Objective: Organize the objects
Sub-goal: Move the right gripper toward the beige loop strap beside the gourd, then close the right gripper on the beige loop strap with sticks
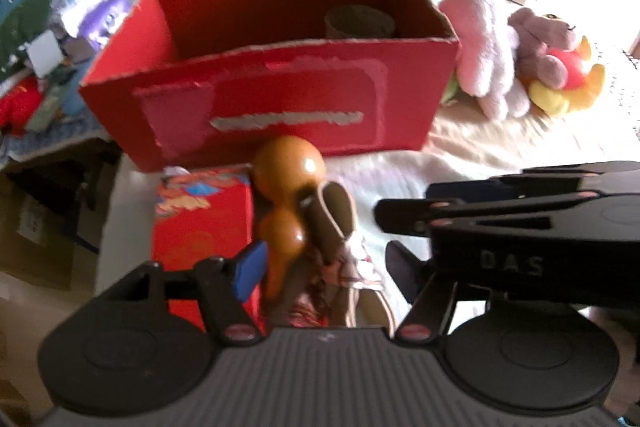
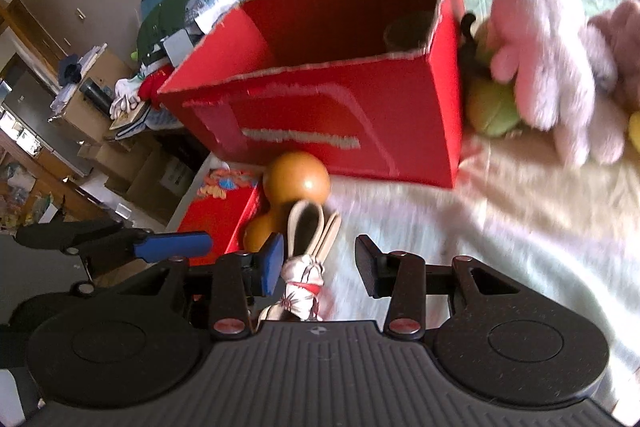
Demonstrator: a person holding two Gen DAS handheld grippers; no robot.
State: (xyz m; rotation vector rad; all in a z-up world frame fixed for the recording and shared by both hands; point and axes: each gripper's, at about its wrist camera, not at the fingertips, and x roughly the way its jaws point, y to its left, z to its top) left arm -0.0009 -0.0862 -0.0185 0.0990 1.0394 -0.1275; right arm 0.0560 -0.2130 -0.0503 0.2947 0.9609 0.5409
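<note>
A: How are the 2 claws seen?

B: The right gripper (image 2: 320, 267) is spread apart, nothing pinched; a small doll (image 2: 306, 251) in white and red cloth lies between its pads, untouched. The left gripper (image 1: 324, 267) is likewise parted around the doll and an orange gourd (image 1: 286, 203).

A: How is the gourd described?

B: A glossy 2-bulbed shape is shown, its long axis running near to far, larger bulb far, just before the red cardboard box (image 2: 360, 99). A red carton (image 1: 200, 227) is touched on its left. Plush toys (image 2: 544, 47) are piled far right.
</note>
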